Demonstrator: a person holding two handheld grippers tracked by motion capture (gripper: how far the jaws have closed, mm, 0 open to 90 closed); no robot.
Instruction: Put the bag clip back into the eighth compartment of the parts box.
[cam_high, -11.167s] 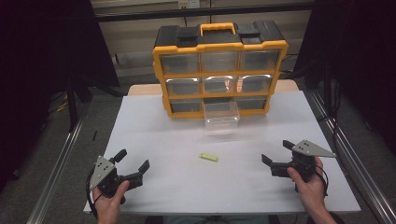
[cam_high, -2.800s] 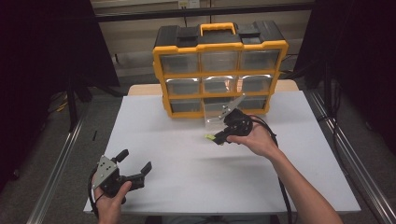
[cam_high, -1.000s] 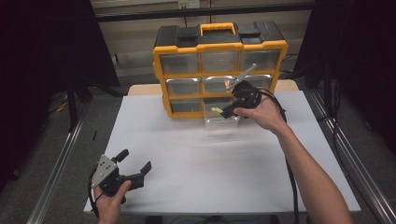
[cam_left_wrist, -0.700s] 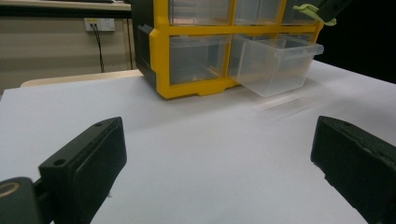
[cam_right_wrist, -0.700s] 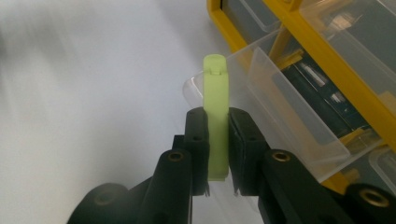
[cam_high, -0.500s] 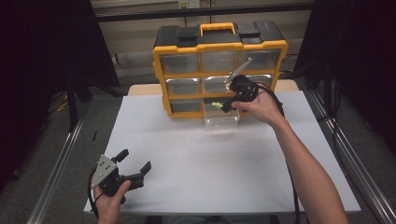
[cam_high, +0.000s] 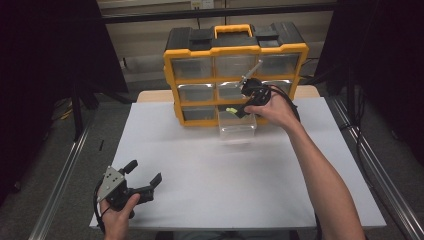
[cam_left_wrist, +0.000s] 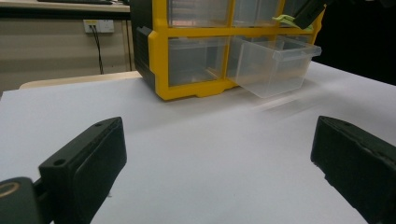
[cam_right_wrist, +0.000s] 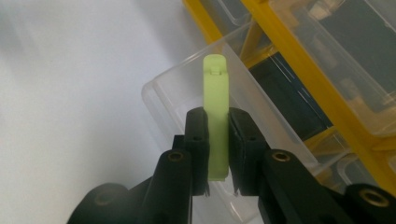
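Organizer (cam_high: 235, 75) standing at the far edge of the white table (cam_high: 225, 170), yellow-framed with a black top and a yellow handle, nine clear drawers in three rows of three. Upper drawers pushed in flush, contents too blurred behind the plastic to tell. Bottom middle drawer (cam_high: 237, 129) pulled out toward the person, front end resting low over the table sheet, seen from the left gripper view (cam_left_wrist: 275, 65) as a clear tub tilted slightly down and, as far as that side view lets on, with nothing lying in it. Bottom left drawer (cam_left_wrist: 198, 60) shut beside it, also looking bare. Right gripper (cam_high: 239, 111) held above the open drawer, clamped on a pale green clip (cam_right_wrist: 216, 121) (a slim flat plastic piece with a rounded tip). Clip pinched around its lower half between the two black pads (cam_right_wrist: 198, 140), upper half sticking out past them and pointing over the drawer's open mouth, near its front rim. Clip not yet inside the drawer, hanging just above it, visible as a small green fleck in the high view (cam_high: 231, 110) and at the top edge of the left gripper view (cam_left_wrist: 285, 19). Left gripper (cam_high: 145, 182) resting low at the near left corner of the table, well apart from the organizer, jaws spread wide with bare table between them.
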